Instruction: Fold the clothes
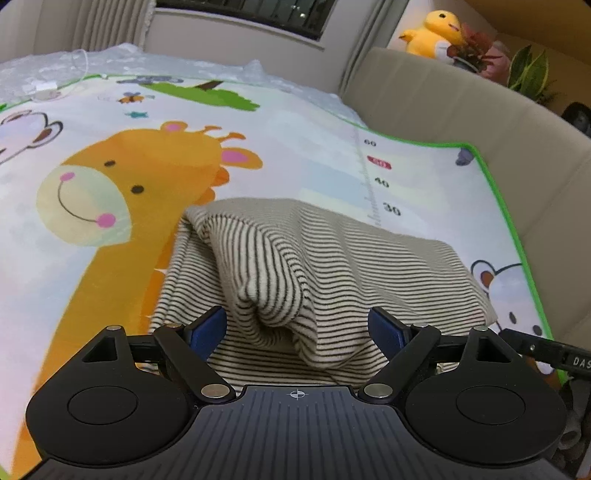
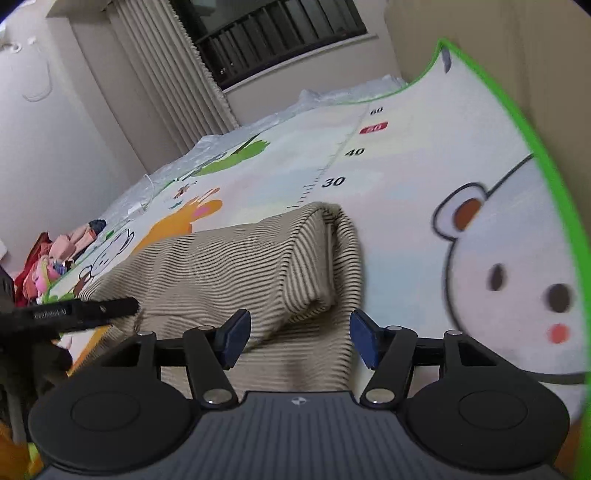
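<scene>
A beige shirt with thin dark stripes [image 1: 332, 254] lies folded on the cartoon play mat [image 1: 110, 280]. A raised fold of it bulges toward my left gripper [image 1: 297, 328], which is open, its blue pads standing wide on either side of that fold without pressing it. In the right wrist view the same shirt [image 2: 229, 266] shows a rolled right edge. My right gripper [image 2: 300, 339] is open low over its near part, with cloth between the pads but not pinched. Each gripper's black finger shows in the other's view: the right gripper's finger [image 1: 546, 350] and the left gripper's finger [image 2: 85, 312].
The mat's green border [image 1: 506, 206] runs along a beige padded wall [image 1: 461, 107]. A yellow plush toy [image 1: 436, 33] and plants [image 1: 528, 70] sit behind it. A heap of colourful clothes [image 2: 51, 262] lies at the mat's far left. Crinkled clear plastic [image 2: 332, 96] lies beyond the mat, under the window.
</scene>
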### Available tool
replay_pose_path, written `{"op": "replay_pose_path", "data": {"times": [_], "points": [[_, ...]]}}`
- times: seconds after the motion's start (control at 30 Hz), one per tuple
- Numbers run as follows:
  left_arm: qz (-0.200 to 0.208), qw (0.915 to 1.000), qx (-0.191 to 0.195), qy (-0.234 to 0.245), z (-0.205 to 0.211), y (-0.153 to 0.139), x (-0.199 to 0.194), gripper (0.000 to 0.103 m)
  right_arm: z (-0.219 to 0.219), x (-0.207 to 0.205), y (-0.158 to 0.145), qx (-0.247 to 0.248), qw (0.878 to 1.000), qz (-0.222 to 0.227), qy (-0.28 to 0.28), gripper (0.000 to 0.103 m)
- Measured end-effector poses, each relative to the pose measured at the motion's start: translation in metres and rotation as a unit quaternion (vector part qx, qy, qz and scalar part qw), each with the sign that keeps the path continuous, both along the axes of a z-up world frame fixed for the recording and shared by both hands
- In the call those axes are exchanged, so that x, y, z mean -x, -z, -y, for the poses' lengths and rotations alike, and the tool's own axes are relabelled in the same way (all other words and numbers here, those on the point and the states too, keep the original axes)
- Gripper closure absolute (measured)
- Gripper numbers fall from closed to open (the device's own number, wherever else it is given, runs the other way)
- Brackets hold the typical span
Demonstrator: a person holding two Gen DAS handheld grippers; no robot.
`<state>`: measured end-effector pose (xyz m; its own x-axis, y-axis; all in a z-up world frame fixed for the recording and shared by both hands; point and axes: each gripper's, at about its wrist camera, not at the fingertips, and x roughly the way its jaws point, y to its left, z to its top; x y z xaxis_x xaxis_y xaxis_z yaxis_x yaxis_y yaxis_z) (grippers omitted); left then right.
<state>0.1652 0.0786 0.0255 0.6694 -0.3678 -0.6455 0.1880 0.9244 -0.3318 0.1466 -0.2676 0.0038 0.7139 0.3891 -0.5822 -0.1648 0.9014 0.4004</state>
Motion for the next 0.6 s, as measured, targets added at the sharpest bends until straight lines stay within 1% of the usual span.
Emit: {"op": "replay_pose_path", "data": {"times": [0.1,0.13,0.3,0.33,0.4,0.43,0.47,0.5,0.53,0.57,0.6], "points": [[-0.006,1.0,0.0,-0.002,0.007,0.007,-0.007,0.016,-0.014,-0.017,0.006,0.0,1.0,0.003,0.005,0.043],[-0.006,1.0,-0.002,-0.002,0.01,0.009,-0.009,0.016,-0.018,-0.021,0.007,0.004,1.0,0.004,0.005,0.041],[-0.007,0.9999,-0.008,-0.003,0.013,0.015,-0.017,0.017,-0.03,-0.034,0.009,0.045,0.999,0.015,0.006,0.041],[-0.006,1.0,-0.007,-0.003,0.013,0.016,-0.018,0.017,-0.031,-0.035,0.01,0.053,0.998,0.015,0.005,0.043],[-0.005,1.0,-0.005,-0.003,0.012,0.017,-0.022,0.017,-0.034,-0.036,0.01,0.069,0.997,0.022,-0.005,0.057],[-0.003,1.0,-0.003,-0.003,0.013,0.018,-0.024,0.018,-0.035,-0.035,0.009,0.07,0.997,0.028,-0.014,0.071],[-0.001,1.0,-0.001,-0.002,0.013,0.018,-0.026,0.021,-0.036,-0.034,0.007,0.065,0.997,0.033,-0.022,0.079],[0.0,1.0,0.004,0.002,0.013,0.018,-0.026,0.031,-0.036,-0.032,0.003,0.059,0.997,0.038,-0.027,0.08],[0.002,0.9999,0.009,0.006,0.013,0.017,-0.027,0.047,-0.035,-0.029,-0.002,0.056,0.997,0.045,-0.031,0.081],[0.005,0.9998,0.017,0.013,0.013,0.015,-0.027,0.056,-0.034,-0.024,-0.01,0.051,0.997,0.054,-0.038,0.082],[0.014,0.9996,0.022,0.015,0.012,0.009,-0.024,0.07,-0.033,-0.019,-0.017,0.046,0.996,0.062,-0.043,0.082]]}}
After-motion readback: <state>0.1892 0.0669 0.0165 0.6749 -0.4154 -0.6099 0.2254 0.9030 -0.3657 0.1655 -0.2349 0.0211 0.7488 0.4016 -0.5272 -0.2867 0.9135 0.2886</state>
